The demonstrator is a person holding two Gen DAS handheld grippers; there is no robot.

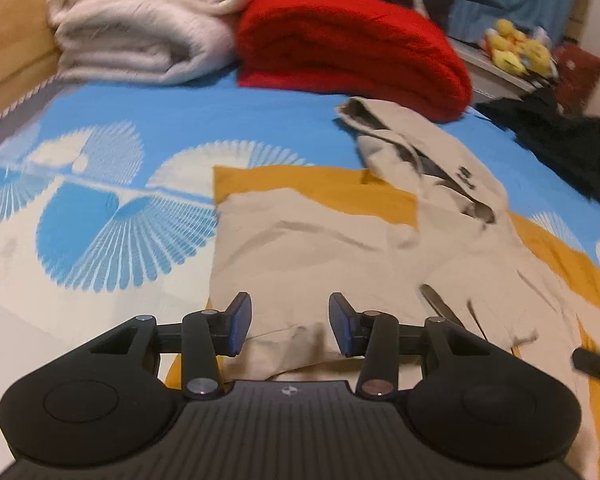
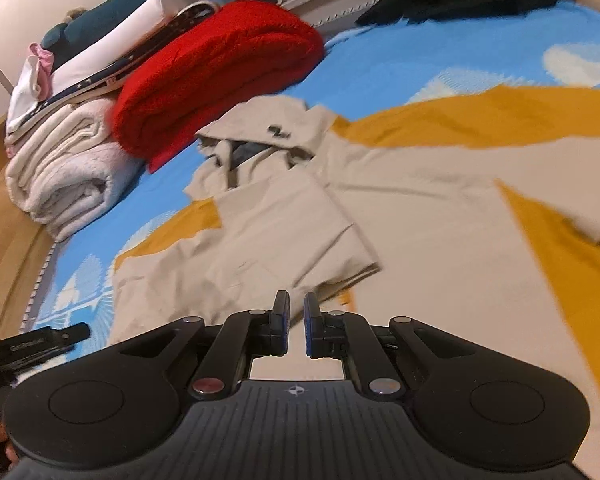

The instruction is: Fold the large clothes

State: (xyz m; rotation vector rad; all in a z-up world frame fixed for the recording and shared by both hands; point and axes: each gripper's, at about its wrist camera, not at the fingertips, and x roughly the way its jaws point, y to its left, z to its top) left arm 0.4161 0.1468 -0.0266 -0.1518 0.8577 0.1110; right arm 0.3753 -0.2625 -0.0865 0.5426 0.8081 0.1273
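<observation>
Left gripper [image 1: 290,326] open over the beige hoodie's [image 1: 320,248] hem, nothing pinched. Right gripper [image 2: 297,326] jaws narrow, a slim gap, empty. Hoodie lies half-folded on the yellow cloth [image 2: 500,116] across the blue bedsheet [image 1: 188,116], near the red blanket [image 1: 348,48].

no wording can be read anywhere. the beige hoodie [image 1: 380,248] carries a small dark print [image 2: 278,132] near its hood, too blurred to make out. white lettering on the left gripper [image 2: 32,346] is likewise unreadable.
</observation>
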